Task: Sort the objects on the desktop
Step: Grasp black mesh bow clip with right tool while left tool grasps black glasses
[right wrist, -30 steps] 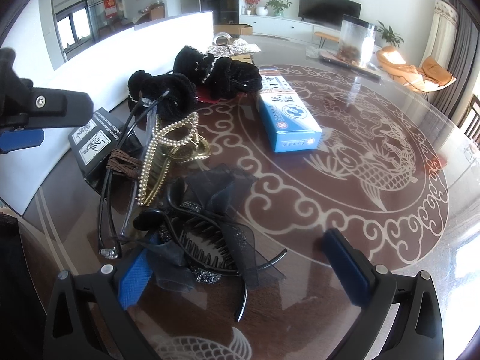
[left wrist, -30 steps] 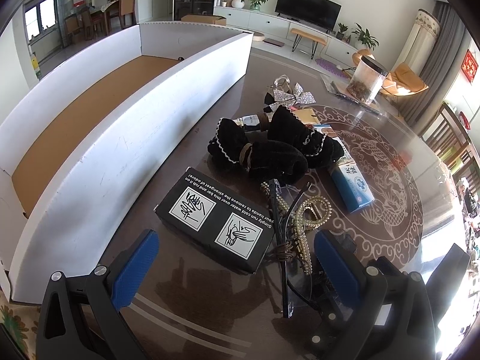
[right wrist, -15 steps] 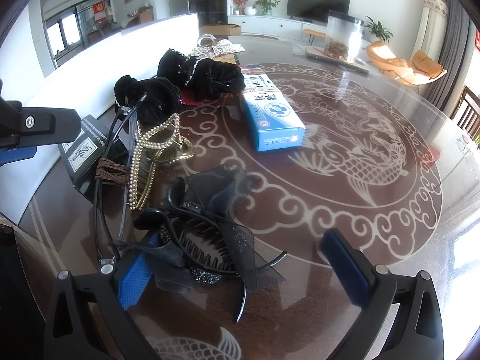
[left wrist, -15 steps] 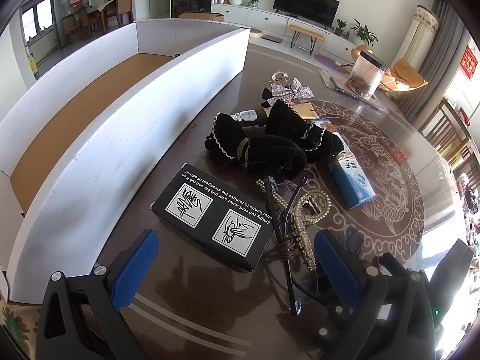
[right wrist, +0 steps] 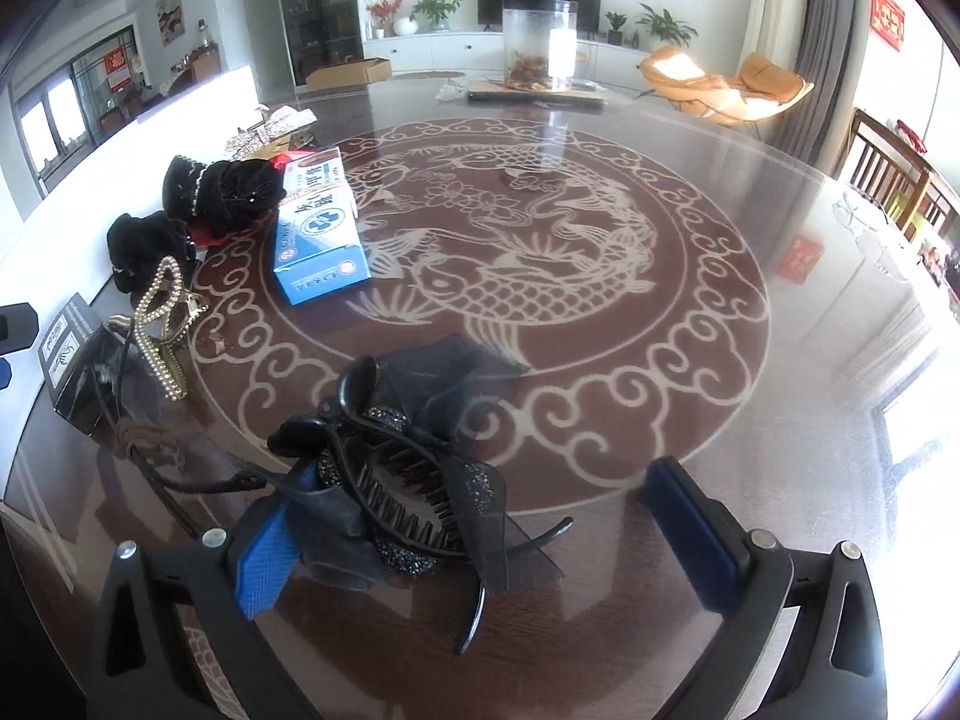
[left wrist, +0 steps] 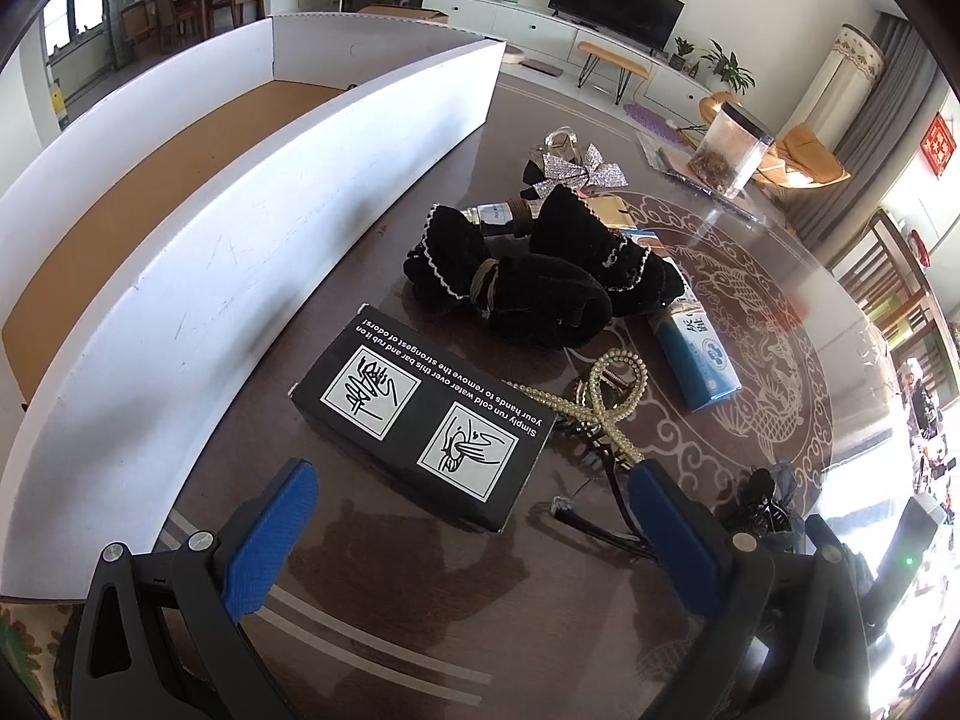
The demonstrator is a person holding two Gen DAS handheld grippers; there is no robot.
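Observation:
A black box (left wrist: 420, 426) with white hand pictures lies on the glass table just ahead of my open, empty left gripper (left wrist: 474, 534). Beyond it lie black velvet scrunchies (left wrist: 528, 282), a pearl hair clip (left wrist: 606, 402), a blue medicine box (left wrist: 696, 354) and a silver bow (left wrist: 576, 168). My right gripper (right wrist: 486, 534) is open around a black gauze bow claw clip (right wrist: 414, 480), not closed on it. The pearl clip (right wrist: 165, 324), blue box (right wrist: 321, 228) and scrunchies (right wrist: 222, 192) lie to its left.
A long white cardboard tray (left wrist: 198, 204) with a brown floor stands along the left. A clear jar (right wrist: 540, 42) stands on a board at the table's far side. Thin black glasses (left wrist: 600, 516) lie by the left gripper's right finger. Chairs stand at the right.
The left gripper has moved forward toward the black box, which now looks larger. The right gripper has swung to the right, so the pile sits farther left; the claw clip stays between its fingers.

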